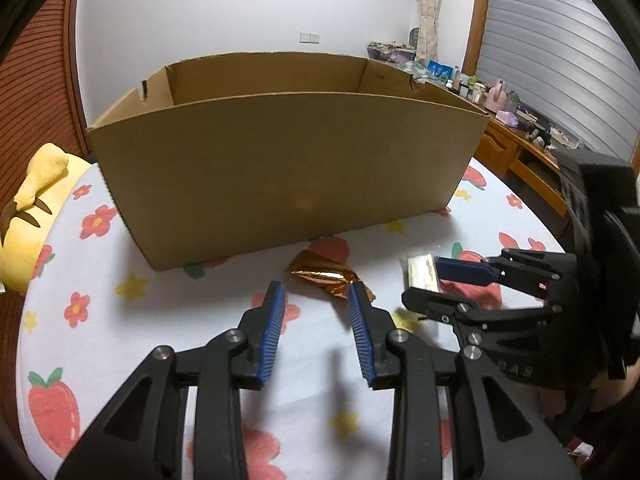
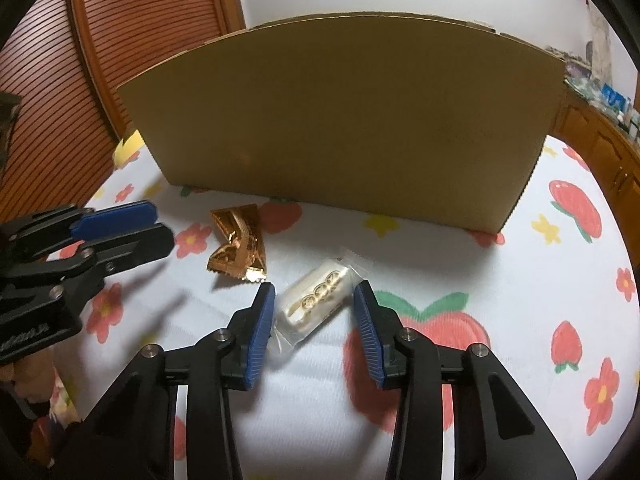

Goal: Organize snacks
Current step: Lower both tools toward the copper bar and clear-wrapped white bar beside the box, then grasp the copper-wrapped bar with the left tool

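Observation:
An open cardboard box [image 1: 280, 168] stands on the strawberry-print cloth; it also fills the right wrist view [image 2: 352, 120]. A gold-foil snack [image 1: 324, 276] lies in front of it, just ahead of my open, empty left gripper [image 1: 316, 292]. It shows in the right wrist view too [image 2: 238, 246]. A white wrapped snack [image 2: 316, 300] lies between the open fingers of my right gripper [image 2: 314, 290], not clamped. In the left wrist view the right gripper [image 1: 424, 280] straddles that white snack [image 1: 420, 272].
A yellow plush toy [image 1: 36, 200] lies at the cloth's left edge. A cluttered wooden desk [image 1: 516, 136] stands at the right behind the box. A wooden slatted door [image 2: 132, 32] is at the left.

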`<action>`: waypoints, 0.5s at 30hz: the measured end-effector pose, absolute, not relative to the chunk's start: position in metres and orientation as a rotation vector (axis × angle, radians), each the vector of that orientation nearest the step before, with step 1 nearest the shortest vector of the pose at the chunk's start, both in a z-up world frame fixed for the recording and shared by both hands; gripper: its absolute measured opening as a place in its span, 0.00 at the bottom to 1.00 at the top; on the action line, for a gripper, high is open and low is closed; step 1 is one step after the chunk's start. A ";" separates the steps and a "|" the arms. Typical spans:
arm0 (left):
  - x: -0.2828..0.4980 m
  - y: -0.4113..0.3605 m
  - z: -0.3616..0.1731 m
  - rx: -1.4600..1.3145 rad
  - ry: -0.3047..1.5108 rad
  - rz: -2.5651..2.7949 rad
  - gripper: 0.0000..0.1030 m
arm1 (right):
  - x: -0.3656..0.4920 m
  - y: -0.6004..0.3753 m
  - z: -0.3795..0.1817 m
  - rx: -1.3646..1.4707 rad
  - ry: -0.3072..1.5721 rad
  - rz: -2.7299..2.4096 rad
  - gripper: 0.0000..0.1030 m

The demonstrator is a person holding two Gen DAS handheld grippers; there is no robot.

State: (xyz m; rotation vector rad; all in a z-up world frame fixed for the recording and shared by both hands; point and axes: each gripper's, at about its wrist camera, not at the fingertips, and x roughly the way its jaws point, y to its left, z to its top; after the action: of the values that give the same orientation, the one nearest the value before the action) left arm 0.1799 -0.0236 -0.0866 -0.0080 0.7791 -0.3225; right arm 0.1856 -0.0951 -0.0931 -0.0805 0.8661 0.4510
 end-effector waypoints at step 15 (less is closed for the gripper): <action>0.210 -0.057 -0.104 0.009 0.840 -0.296 0.34 | 0.162 -0.128 -0.084 -0.046 0.824 0.432 0.39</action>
State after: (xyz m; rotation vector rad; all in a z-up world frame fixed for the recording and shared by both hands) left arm 0.2097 -0.0570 -0.1042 0.0091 0.8400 -0.2961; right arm 0.1618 -0.1282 -0.0845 -0.0456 0.8240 0.4317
